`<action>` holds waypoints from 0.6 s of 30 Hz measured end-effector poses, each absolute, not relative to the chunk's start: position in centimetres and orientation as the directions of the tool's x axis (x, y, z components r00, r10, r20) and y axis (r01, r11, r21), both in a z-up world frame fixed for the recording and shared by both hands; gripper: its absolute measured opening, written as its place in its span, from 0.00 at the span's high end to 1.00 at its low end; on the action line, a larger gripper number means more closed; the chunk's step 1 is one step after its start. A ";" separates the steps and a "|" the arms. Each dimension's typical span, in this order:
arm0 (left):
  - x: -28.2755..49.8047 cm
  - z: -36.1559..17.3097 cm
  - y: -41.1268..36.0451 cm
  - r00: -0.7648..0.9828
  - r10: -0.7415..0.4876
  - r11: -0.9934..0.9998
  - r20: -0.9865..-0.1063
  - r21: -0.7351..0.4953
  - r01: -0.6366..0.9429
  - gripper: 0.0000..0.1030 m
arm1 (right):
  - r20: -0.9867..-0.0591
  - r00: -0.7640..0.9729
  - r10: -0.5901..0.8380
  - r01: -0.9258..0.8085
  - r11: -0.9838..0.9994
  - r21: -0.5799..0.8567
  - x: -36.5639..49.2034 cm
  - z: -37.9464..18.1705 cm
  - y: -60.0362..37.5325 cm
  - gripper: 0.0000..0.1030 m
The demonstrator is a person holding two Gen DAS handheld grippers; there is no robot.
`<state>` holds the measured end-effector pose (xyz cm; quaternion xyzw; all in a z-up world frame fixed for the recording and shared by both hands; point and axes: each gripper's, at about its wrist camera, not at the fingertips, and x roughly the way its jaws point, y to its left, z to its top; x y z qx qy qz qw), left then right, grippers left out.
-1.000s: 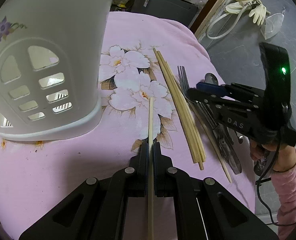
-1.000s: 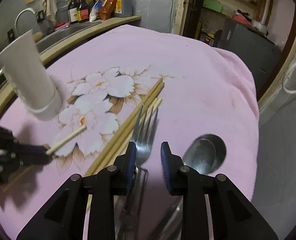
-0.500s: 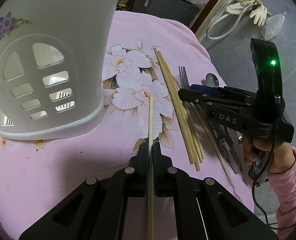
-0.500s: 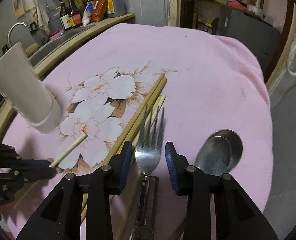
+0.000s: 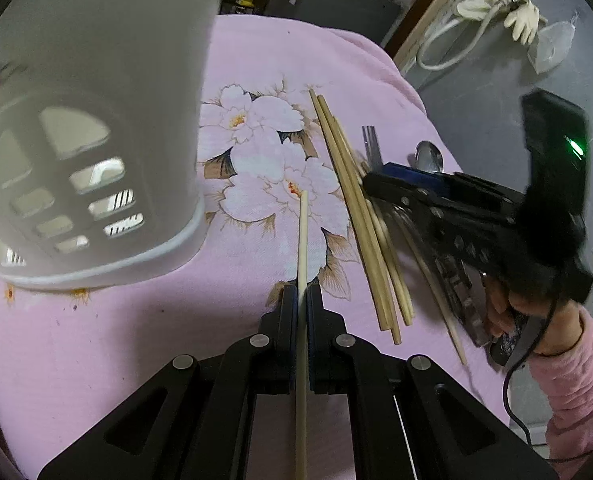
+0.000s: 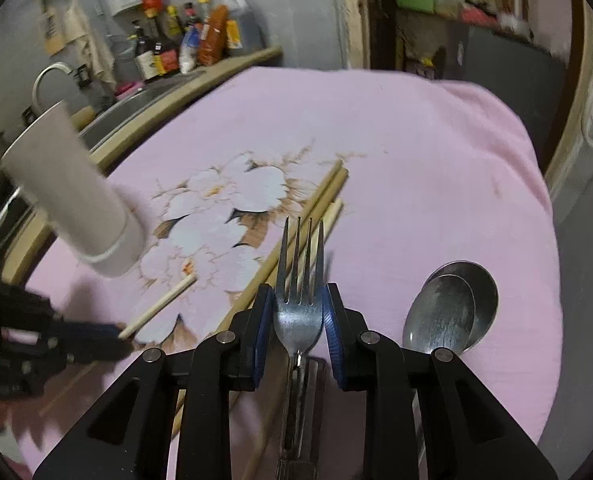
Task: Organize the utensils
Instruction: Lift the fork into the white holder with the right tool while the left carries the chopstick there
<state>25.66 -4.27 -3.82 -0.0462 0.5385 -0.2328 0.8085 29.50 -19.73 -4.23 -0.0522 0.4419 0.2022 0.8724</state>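
My left gripper (image 5: 302, 292) is shut on a single wooden chopstick (image 5: 302, 236) that points forward over the pink flowered cloth (image 5: 252, 64). A white plastic utensil holder (image 5: 84, 120) stands close at the left; it also shows in the right wrist view (image 6: 72, 196). Several chopsticks (image 5: 356, 216) lie in a bundle to the right. My right gripper (image 6: 299, 300) is shut on a metal fork (image 6: 299, 280), its tines pointing forward. Two stacked spoons (image 6: 452, 312) lie just right of it.
The cloth-covered table drops off at its far and right edges (image 6: 536, 184). A sink counter with bottles (image 6: 184, 44) runs behind the holder. A grey floor with a hose and gloves (image 5: 496, 12) lies beyond the table.
My right gripper has moved forward over the fork and closed its jaws on the fork's head. The left gripper has kept its hold on the chopstick and shifted slightly.
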 end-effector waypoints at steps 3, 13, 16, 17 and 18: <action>26.3 -4.0 -4.6 0.284 -0.418 0.886 -0.863 -0.317 0.340 0.97 | -0.739 0.600 0.306 -0.440 0.898 0.014 27.3 -3.4 -19.2 0.78; 24.6 -3.9 -4.6 0.380 -0.419 0.886 -0.825 -0.280 0.369 0.97 | -0.538 0.777 0.325 -0.447 0.888 -0.108 22.1 -0.5 -19.1 0.78; 23.5 -3.4 -4.1 0.412 -0.460 0.871 -0.787 -0.310 0.380 0.98 | -0.497 0.804 0.326 -0.438 0.890 -0.125 21.2 -0.2 -19.2 0.78; 23.2 -3.1 -3.9 0.422 -0.472 0.867 -0.774 -0.320 0.383 0.98 | -0.486 0.810 0.328 -0.436 0.891 -0.126 21.0 -0.1 -19.2 0.78; 22.9 -2.8 -3.6 0.437 -0.484 0.862 -0.758 -0.329 0.385 0.98 | -0.468 0.820 0.329 -0.431 0.893 -0.128 20.8 0.1 -19.0 0.78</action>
